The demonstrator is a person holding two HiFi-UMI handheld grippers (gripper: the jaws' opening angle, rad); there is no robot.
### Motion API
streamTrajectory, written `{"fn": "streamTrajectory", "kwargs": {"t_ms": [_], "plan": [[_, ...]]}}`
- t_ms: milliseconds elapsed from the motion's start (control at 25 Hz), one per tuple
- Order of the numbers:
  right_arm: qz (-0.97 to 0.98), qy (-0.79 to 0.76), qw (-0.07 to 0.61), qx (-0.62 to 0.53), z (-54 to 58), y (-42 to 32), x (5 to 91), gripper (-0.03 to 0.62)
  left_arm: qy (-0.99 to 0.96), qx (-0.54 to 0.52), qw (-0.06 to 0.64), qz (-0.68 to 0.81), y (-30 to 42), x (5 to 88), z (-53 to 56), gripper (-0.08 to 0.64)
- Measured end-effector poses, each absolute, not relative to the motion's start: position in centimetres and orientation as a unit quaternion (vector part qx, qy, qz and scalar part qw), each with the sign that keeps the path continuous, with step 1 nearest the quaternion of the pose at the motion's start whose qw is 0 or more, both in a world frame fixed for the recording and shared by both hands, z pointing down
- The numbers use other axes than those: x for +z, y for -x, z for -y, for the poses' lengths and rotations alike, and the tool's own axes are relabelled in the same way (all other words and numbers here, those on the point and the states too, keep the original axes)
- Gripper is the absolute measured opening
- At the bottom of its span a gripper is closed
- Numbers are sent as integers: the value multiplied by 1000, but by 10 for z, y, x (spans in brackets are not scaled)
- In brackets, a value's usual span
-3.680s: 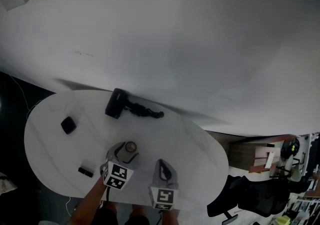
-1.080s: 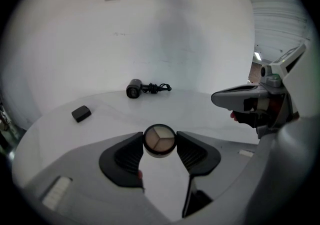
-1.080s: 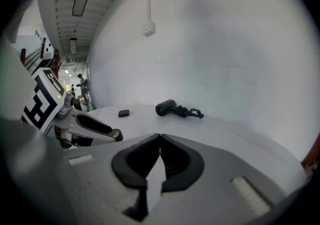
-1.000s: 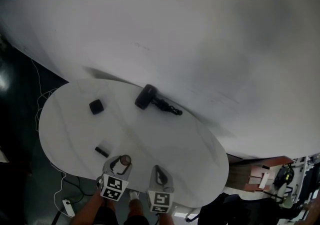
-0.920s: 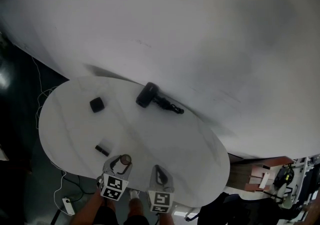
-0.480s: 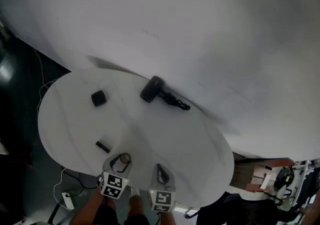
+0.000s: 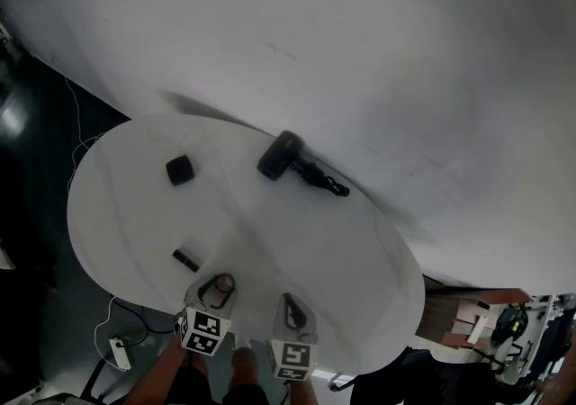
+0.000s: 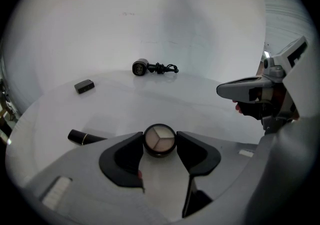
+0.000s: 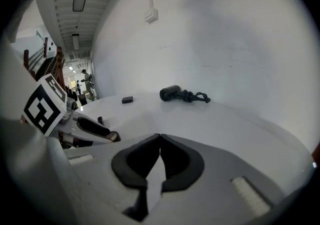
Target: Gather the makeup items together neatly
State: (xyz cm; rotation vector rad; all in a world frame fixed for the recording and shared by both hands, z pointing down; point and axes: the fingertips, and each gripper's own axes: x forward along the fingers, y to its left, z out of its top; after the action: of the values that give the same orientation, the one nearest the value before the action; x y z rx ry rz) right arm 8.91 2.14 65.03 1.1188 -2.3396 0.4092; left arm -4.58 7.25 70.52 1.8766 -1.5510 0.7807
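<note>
Table (image 7: pixel 297 250): dryer (image 7: pixel 286 157) w/ cord at far edge, unmoved. L gripper (image 7: pixel 216 288) has sunk vs a sec ago, jaws clamped on round pot (image 8: pixel 159 140), now low over near edge, near lipstick (image 7: pixel 186 260). Prob. a set-down beside it, so gathering's begun. R gripper (image 9: pixel 159 139) also lower, jaws pressed together, empty. Case (image 7: pixel 180 169) sits well apart at left, not yet gathered. Can't tell if pot touches table. Case too small to ID.
</note>
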Motion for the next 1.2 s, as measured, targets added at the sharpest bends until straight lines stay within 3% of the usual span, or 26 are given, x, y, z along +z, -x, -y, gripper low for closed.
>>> {"fn": "streamTrajectory", "kwargs": {"t_ms": [280, 400, 520, 1200], "plan": [[862, -409, 256, 154, -25, -90, 652, 5, -701, 281, 292, 588, 45, 705, -72, 227], [862, -411, 254, 155, -24, -91, 651, 5, -707, 253, 300, 588, 43, 701, -69, 293], [862, -412, 252, 155, -24, -92, 649, 5, -708, 256, 298, 587, 44, 700, -70, 311], [871, -426, 211, 120, 3, -83, 580, 5, -719, 214, 219, 624, 57, 605, -29, 291]]}}
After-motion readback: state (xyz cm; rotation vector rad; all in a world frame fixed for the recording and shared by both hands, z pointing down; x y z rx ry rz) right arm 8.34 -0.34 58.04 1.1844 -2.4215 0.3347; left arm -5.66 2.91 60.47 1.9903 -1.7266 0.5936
